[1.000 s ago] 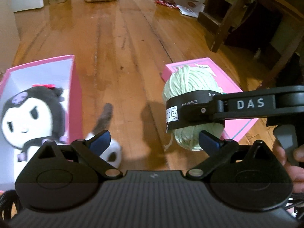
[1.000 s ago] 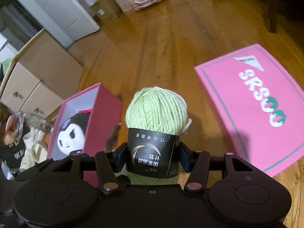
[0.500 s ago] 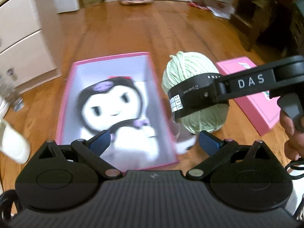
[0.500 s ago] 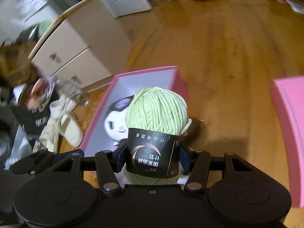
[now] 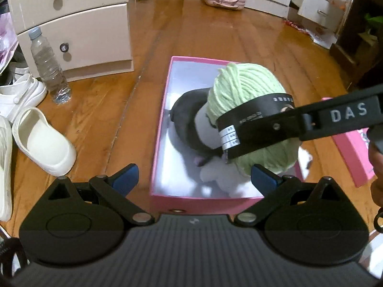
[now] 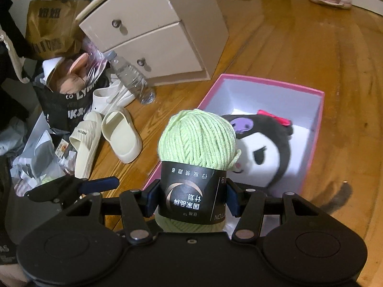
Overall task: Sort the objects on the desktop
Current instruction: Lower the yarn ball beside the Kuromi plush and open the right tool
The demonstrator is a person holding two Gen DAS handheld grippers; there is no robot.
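My right gripper is shut on a green yarn ball with a black paper band, and holds it above the near end of an open pink box. A black-and-white plush doll lies inside the box. In the left wrist view the yarn ball hangs over the doll in the pink box, with the right gripper's arm coming in from the right. My left gripper is open and empty, just in front of the box's near wall.
A beige two-drawer cabinet stands at the back left with a plastic bottle beside it. Cream slippers and white shoes lie left of the box. The pink box lid lies to the right. Bags and clutter fill the far left.
Both grippers have swung left. The yarn ball has moved from over the pink lid to above the open box and the doll. The cabinet, bottle and slippers have come into view.
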